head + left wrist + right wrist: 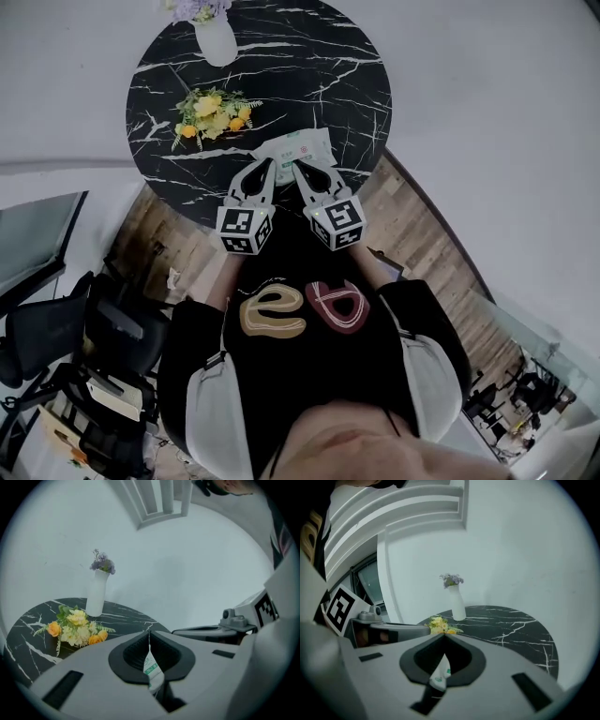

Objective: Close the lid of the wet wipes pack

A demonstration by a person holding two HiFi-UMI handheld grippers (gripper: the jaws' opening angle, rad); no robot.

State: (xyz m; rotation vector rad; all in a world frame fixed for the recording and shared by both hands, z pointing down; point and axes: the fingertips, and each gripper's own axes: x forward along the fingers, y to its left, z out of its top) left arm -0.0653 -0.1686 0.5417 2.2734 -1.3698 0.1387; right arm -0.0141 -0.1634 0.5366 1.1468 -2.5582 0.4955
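The wet wipes pack point(302, 147), white with green print, lies at the near edge of the round black marble table point(309, 66). My left gripper point(264, 172) and right gripper point(302, 174) sit side by side at its near edge. In the left gripper view the left gripper point(149, 641) is shut, with a sliver of the pack point(151, 668) pinched between the jaws. The right gripper point(443, 641) is also shut, with the pack's edge point(439, 675) between its jaws. I cannot see the lid in any view.
A bunch of yellow and orange flowers point(214, 113) lies on the table left of the pack. A white vase point(215, 39) with purple flowers stands at the far edge. Office chairs point(56, 328) crowd the floor at the lower left.
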